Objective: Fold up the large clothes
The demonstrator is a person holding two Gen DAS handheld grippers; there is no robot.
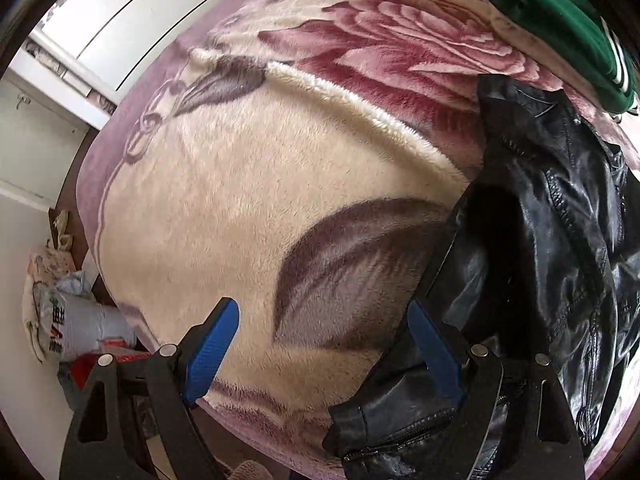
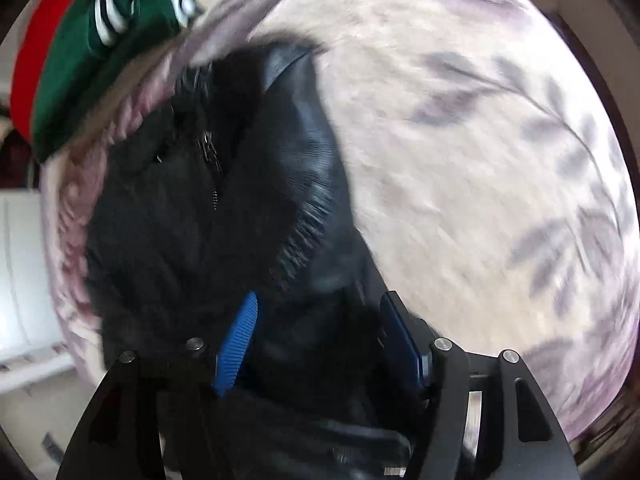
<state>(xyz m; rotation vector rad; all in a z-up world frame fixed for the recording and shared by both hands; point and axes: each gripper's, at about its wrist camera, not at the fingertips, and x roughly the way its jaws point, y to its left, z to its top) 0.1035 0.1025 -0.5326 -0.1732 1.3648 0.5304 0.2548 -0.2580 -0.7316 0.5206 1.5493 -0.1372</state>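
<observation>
A black leather jacket (image 1: 540, 220) lies crumpled on a plush rose-patterned blanket (image 1: 240, 200), at the right of the left wrist view. My left gripper (image 1: 324, 344) points down over the blanket, open, with nothing between its blue pads. Its right finger (image 1: 436, 348) hangs just above the jacket's zipped cuff. In the blurred right wrist view the jacket (image 2: 224, 208) fills the middle. My right gripper (image 2: 320, 340) stands open right over it, with dark jacket material showing between the fingers and the pads apart from it.
A folded green garment with white stripes (image 1: 552, 20) (image 2: 80, 60) rests on a red one (image 2: 28, 60) at the blanket's far edge. White cabinets (image 1: 132, 12) and bags on the floor (image 1: 76, 320) lie beyond the bed's left side. Pale blanket (image 2: 460, 200) spreads right of the jacket.
</observation>
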